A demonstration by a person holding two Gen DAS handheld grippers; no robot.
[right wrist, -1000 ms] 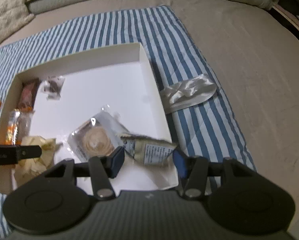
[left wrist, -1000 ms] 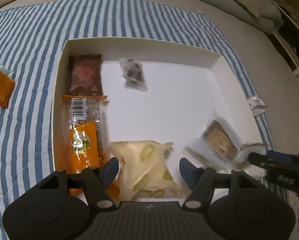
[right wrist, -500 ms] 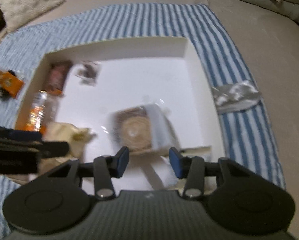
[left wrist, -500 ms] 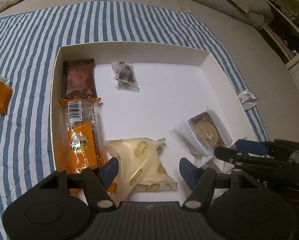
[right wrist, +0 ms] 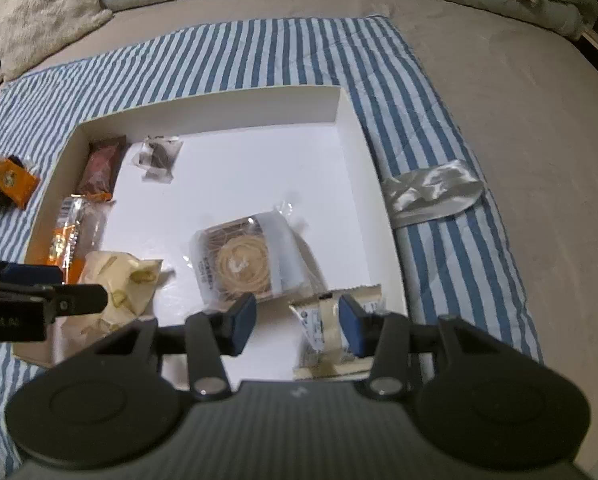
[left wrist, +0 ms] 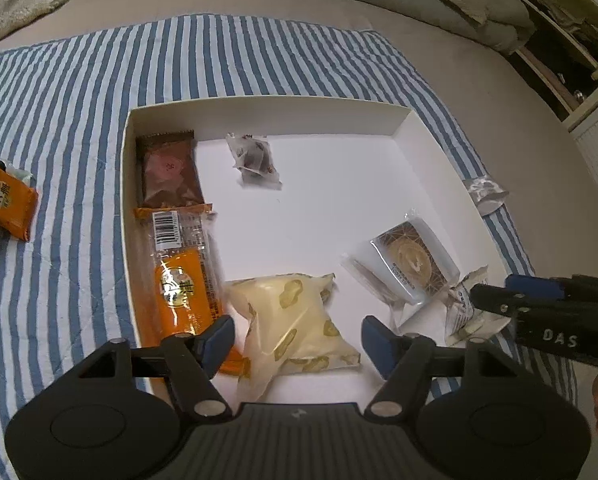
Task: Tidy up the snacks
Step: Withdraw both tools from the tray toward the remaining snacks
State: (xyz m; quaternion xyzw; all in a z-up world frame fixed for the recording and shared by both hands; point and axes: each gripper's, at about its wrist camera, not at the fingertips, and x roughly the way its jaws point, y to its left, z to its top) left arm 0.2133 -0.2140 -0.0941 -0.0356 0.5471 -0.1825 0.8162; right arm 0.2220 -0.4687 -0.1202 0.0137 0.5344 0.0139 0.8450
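Note:
A white box (left wrist: 439, 144) (right wrist: 349, 128) on a striped cloth holds several snacks: a brown bar (left wrist: 169, 176), an orange bar (left wrist: 183, 272), a small dark packet (left wrist: 255, 160), a pale yellow bag (left wrist: 295, 320) (right wrist: 119, 280), a clear-wrapped round pastry (left wrist: 411, 264) (right wrist: 243, 260) and a small white packet (left wrist: 465, 312) (right wrist: 323, 328). My left gripper (left wrist: 295, 340) is open above the yellow bag. My right gripper (right wrist: 297, 320) is open over the box's near right corner, with the white packet between its fingers, apart from the pads.
A silver foil packet (right wrist: 433, 192) (left wrist: 485, 194) lies on the cloth right of the box. Orange snack packs (left wrist: 5, 204) (right wrist: 13, 180) lie on the cloth to the left. Bedding and a pillow (right wrist: 39, 12) lie beyond the cloth.
Both grippers have pulled back and up from the box. The pastry and white packet have shifted near the right gripper. The right gripper's jaws have widened from half a second ago.

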